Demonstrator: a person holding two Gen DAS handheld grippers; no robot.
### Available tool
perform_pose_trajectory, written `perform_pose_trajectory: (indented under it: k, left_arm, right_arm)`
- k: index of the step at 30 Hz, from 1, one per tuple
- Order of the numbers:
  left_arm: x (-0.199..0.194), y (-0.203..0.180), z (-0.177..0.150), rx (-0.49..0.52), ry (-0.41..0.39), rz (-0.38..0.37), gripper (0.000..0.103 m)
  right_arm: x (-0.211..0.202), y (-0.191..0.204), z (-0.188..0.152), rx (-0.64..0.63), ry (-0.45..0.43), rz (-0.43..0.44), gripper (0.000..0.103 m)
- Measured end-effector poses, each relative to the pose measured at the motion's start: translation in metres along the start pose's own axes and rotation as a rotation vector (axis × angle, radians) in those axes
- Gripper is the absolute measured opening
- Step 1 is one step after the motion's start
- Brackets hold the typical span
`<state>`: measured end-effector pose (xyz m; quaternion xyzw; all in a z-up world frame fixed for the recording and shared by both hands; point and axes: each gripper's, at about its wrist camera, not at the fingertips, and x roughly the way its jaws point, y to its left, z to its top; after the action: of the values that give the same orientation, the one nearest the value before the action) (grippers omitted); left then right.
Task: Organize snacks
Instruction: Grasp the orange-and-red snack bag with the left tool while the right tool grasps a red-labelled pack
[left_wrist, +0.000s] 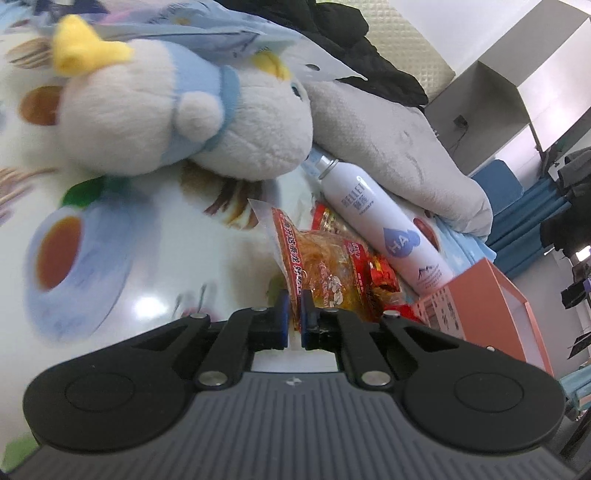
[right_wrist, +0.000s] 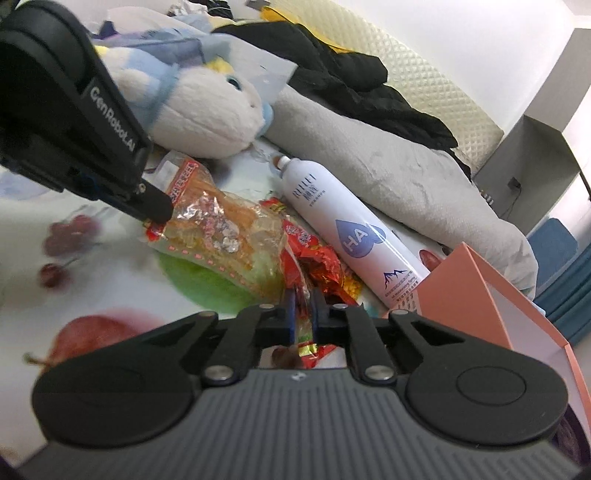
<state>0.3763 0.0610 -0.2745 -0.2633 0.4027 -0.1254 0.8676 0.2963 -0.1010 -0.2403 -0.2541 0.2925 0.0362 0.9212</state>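
Crinkly plastic of the noodle snack bag (right_wrist: 221, 236), beside the white spray bottle (right_wrist: 351, 236), is pinched by both the left gripper (left_wrist: 294, 314) and right gripper (right_wrist: 303, 317); lifting should be kept level, clear of the bottle.

A fruit-print sheet (right_wrist: 110, 295) covers the bed, carrying a plush toy (right_wrist: 207, 110), snack bags (right_wrist: 229, 236), a spray bottle (right_wrist: 347, 229), a grey pillow (right_wrist: 406, 184) and a pink box (right_wrist: 480, 295).
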Motion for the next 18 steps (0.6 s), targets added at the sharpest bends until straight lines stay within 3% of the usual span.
perform_pose_trajectory:
  k: [9, 18]
  left_arm:
    - [-0.059, 0.003, -0.049, -0.019, -0.013, 0.063, 0.007]
    - [-0.12, 0.017, -0.103, -0.084, 0.028, 0.122, 0.007]
  right_arm:
    - [-0.056, 0.01, -0.02, -0.019, 0.016, 0.082, 0.01]
    - [-0.116, 0.018, -0.051, -0.041, 0.05, 0.182, 0.006]
